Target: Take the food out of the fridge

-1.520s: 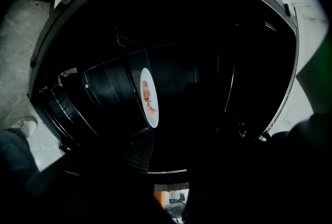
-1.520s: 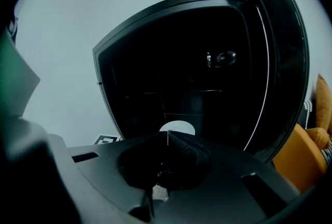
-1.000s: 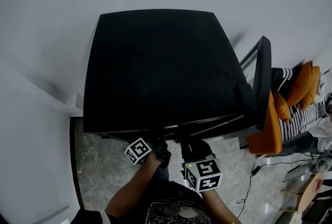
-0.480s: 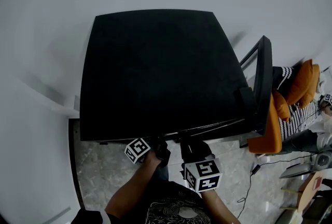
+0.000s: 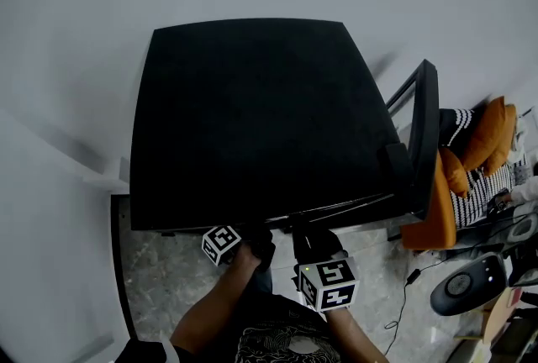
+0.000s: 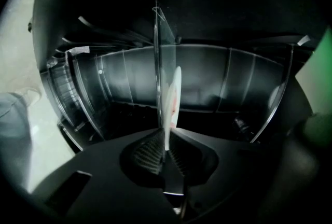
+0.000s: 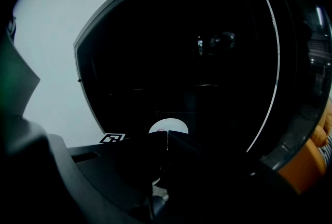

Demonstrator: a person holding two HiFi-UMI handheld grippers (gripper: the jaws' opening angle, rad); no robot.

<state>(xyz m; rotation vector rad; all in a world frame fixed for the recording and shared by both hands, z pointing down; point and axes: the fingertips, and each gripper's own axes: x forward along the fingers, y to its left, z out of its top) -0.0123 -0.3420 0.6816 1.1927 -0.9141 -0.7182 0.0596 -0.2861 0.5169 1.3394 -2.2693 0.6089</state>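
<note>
I am standing over a low black fridge (image 5: pixel 252 118), looking down on its flat top. Its door (image 5: pixel 424 134) is hanging wide open to my right, so the opening step is done. I am reaching both claws in under the front edge.

My left claw (image 6: pixel 166 149) has just been closing, and its two ribbed pads are now clenching the near rim of a thin white plate (image 6: pixel 173 98). I am seeing the plate edge-on, standing upright, with a faint pink smear that I am taking for the food. A clear sheet (image 6: pixel 165 46) is rising just beside it; I cannot tell what it belongs to. Behind the plate the curved dark inner wall of the fridge is showing, so the plate is sitting inside the fridge, not yet drawn out.

My right claw (image 7: pixel 167 145) is waiting near the plate with its jaws pressed together on nothing, looking at the plate's round face against the dark inside.

I am judging the task as early: the grip is made, and lifting the food out is yet to be done.
</note>
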